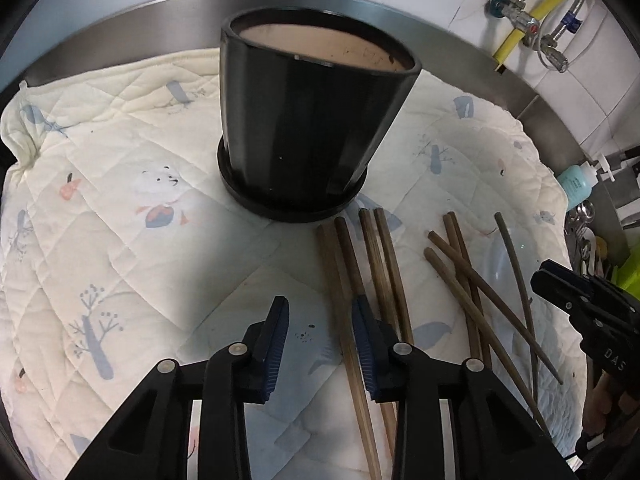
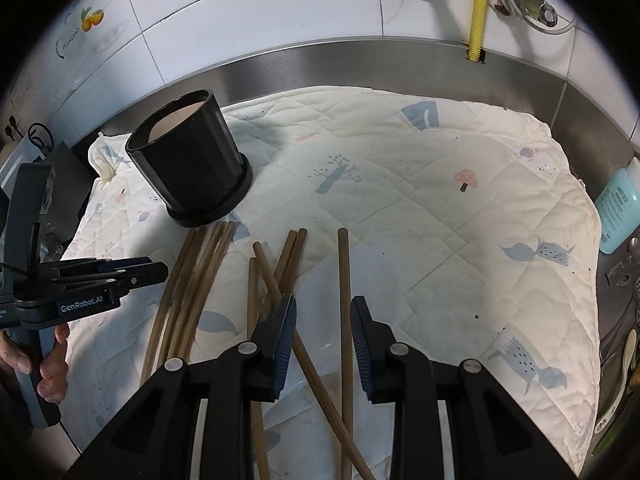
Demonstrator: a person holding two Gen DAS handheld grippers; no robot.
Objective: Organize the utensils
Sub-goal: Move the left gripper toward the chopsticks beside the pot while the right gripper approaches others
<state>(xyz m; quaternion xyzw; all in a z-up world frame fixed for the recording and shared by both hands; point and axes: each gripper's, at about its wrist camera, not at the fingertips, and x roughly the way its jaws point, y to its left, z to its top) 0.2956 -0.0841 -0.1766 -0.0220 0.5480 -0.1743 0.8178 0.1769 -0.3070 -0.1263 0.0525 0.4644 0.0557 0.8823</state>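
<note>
The left gripper [image 1: 320, 340] hangs with jaws apart above the cloth [image 1: 120, 240], one chopstick passing under its right finger. The right gripper [image 2: 323, 336] is also spread, straddling a lone chopstick [image 2: 344, 300]. The other chopsticks [image 2: 192, 288] lie loose just in front of the black pot [image 2: 188, 168], which stands on the cloth.

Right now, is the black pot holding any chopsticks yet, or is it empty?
Empty as far as visible: the black pot stands upright with nothing sticking out of its mouth, and the chopsticks all lie on the quilted cloth.
</note>
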